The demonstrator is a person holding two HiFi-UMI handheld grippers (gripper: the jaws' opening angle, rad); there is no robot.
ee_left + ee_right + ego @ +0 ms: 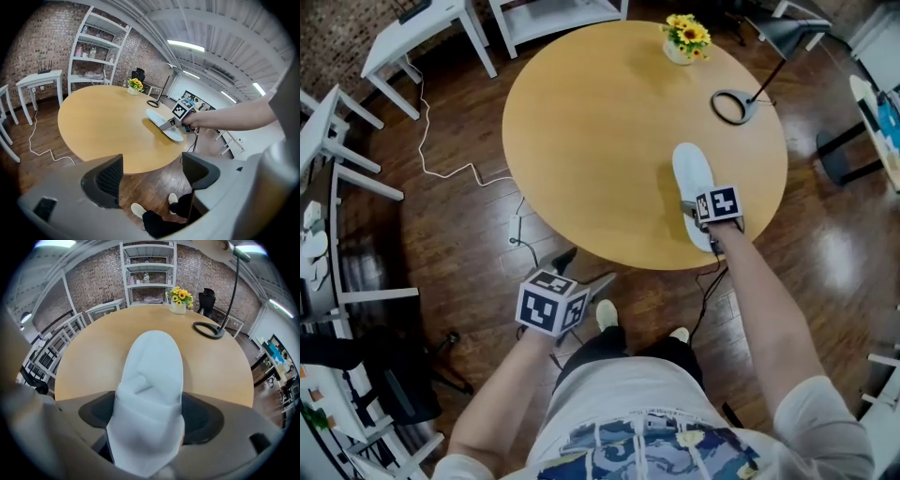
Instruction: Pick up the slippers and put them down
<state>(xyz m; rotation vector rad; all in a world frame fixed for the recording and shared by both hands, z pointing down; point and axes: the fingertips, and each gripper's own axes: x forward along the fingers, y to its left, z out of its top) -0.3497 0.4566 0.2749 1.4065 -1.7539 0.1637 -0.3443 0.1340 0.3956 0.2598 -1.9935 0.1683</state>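
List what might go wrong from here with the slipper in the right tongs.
1. The right tongs pinch the slipper at its near end, close to the table edge; set down here, it might slide off to the floor.
2. The soft fabric bunches between the jaws, so the grip may slip.
3. The left tongs hang open over the floor, too far to help catch it.

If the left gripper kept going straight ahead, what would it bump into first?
Most likely the round table, at its near edge; the left gripper, open and empty, aims there, with the white slipper farther on.
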